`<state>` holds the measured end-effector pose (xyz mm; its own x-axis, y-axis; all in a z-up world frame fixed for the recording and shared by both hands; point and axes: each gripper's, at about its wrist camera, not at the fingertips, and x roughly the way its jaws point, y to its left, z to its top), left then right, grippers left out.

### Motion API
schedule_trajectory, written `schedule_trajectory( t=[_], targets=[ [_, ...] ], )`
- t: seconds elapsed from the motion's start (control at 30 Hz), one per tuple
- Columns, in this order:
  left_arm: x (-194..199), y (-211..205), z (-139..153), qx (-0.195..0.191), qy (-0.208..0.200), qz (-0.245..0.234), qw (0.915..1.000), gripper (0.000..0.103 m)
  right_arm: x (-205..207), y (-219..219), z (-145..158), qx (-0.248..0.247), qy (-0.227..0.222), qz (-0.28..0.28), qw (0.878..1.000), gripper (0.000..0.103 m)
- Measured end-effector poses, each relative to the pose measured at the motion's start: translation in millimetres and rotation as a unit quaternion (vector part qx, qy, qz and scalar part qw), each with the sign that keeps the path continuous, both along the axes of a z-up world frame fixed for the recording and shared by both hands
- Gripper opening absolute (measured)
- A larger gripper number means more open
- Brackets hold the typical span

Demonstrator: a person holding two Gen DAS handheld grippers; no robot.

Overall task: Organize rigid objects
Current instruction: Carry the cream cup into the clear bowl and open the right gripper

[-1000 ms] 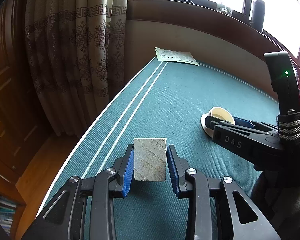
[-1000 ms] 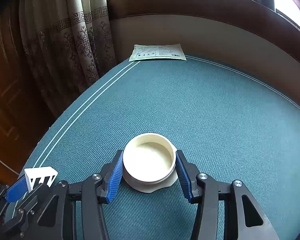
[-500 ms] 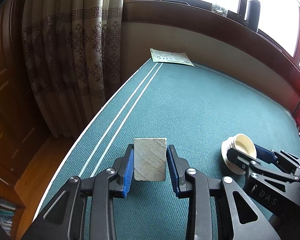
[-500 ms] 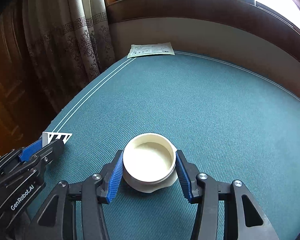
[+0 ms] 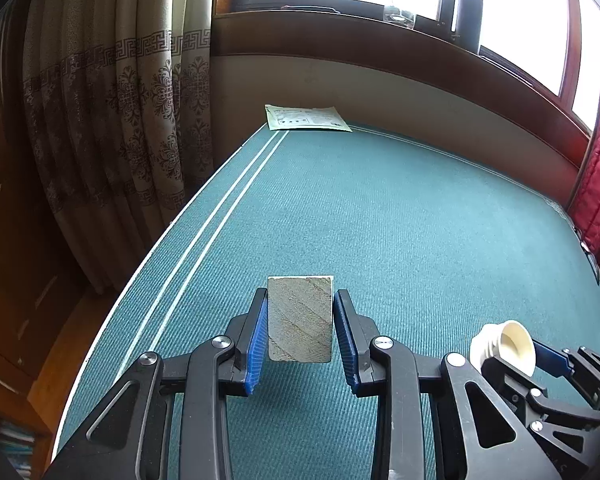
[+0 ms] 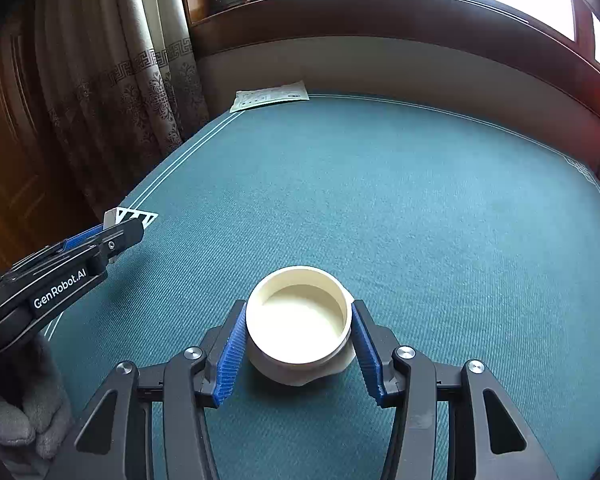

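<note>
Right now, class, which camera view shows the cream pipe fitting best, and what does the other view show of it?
The right wrist view: the cream pipe fitting sits central between the right tongs, with its open mouth and inside visible. The left wrist view shows the fitting small at the lower right edge, side-on, partly hidden by those tongs.

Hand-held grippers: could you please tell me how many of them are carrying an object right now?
2. The left hand-held gripper clamps a wooden block above the teal surface; the right hand-held gripper clamps a cream cup.
</note>
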<state>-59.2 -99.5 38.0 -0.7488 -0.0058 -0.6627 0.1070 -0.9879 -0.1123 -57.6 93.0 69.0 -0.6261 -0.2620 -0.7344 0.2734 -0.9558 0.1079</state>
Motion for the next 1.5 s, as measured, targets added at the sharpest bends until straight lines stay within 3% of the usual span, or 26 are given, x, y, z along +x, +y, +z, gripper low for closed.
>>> schedule_trajectory(
  t=[0.53, 0.77, 1.5],
  targets=[
    [10, 32, -4, -0.023, -0.010, -0.025, 0.9994, 0.033, 46, 73, 1, -0.038, -0.006, -0.079, 0.996, 0.053],
    [19, 51, -6, -0.017, -0.024, -0.043, 0.9987, 0.033, 65, 95, 0, -0.046, -0.008, -0.101, 0.994, 0.053],
    [42, 156, 14, -0.037, -0.018, -0.138, 0.9896, 0.033, 111, 166, 14, -0.051, 0.027, -0.152, 0.987, 0.053]
  ],
)
